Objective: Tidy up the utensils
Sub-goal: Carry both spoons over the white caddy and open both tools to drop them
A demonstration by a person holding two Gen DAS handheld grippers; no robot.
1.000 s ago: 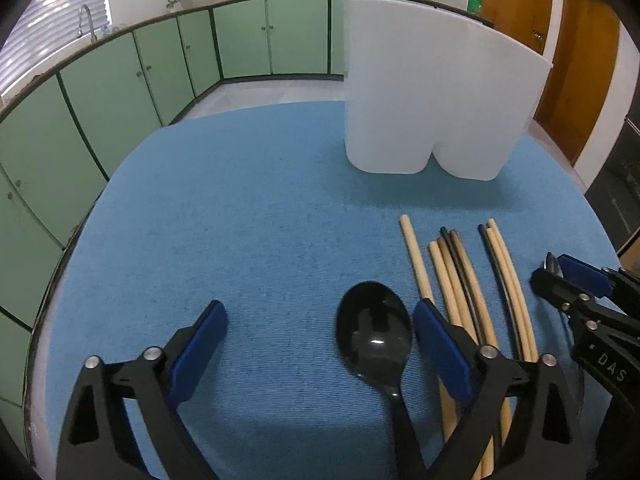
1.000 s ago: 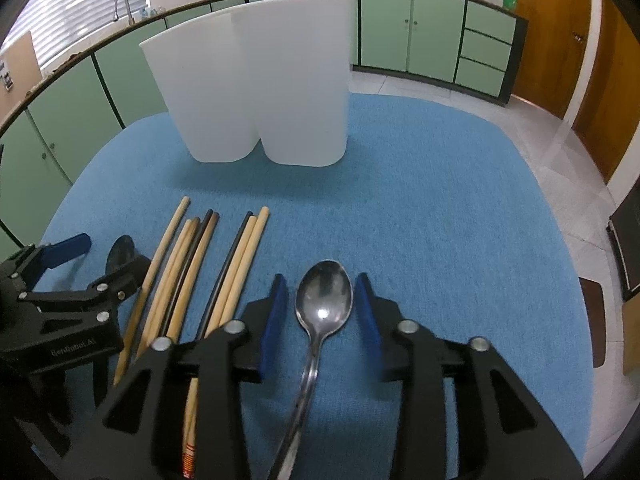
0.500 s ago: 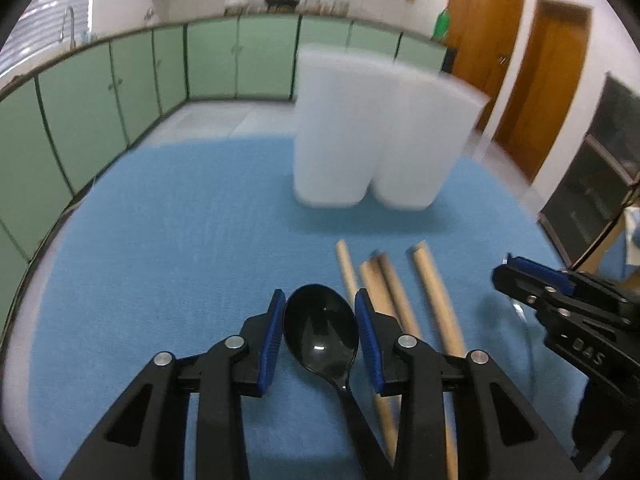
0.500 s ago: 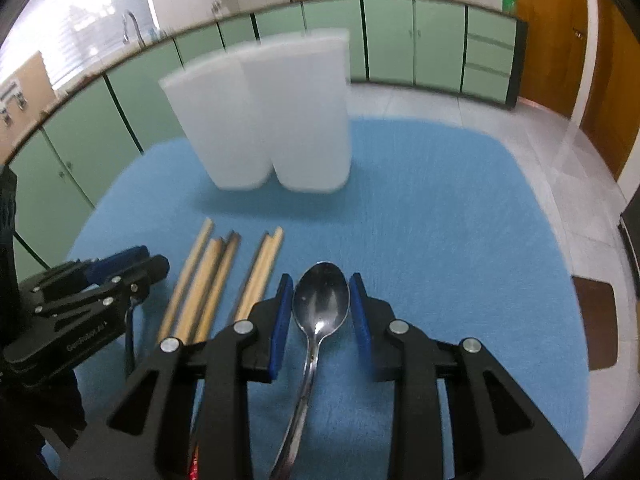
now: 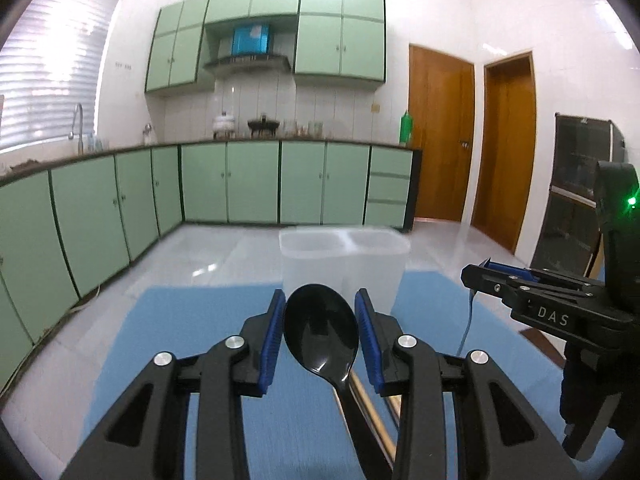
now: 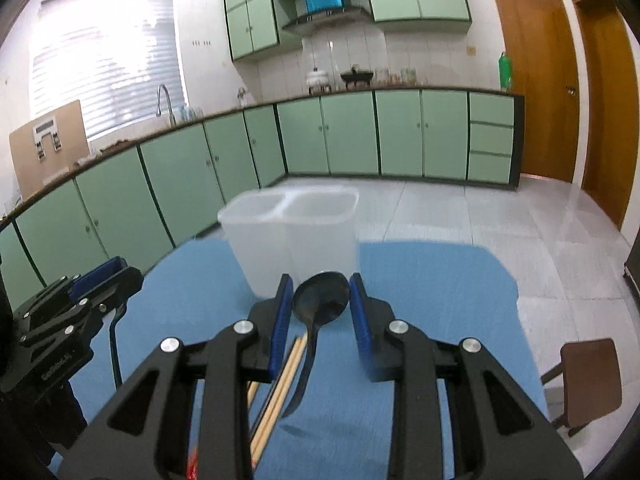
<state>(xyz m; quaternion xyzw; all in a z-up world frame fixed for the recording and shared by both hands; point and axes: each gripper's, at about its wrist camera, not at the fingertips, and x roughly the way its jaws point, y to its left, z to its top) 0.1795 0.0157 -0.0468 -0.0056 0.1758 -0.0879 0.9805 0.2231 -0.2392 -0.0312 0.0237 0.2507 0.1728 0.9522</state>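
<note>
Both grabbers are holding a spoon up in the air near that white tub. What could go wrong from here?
Each spoon is pinched only by the sides of its bowl: the black spoon in the left gripper, the metal spoon in the right gripper. Either may slip or swing. The two-compartment container looks light and might tip if bumped. A dropped spoon could scatter the chopsticks below.

Both views bright. Daylight through the blinds (image 6: 108, 64) at upper left blows out to white; same window (image 5: 48, 80) clips in the left wrist view. White walls near overexposed. Floor tiles (image 6: 500, 220) show soft glare. Strong fisheye: counter line bows, dark vignette in all corners. Motion blur on the container (image 6: 288, 236) rim and the cloth (image 5: 192, 320) edge; background slightly soft. Faint shadow under the metal spoon (image 6: 320, 304) at lower centre.
</note>
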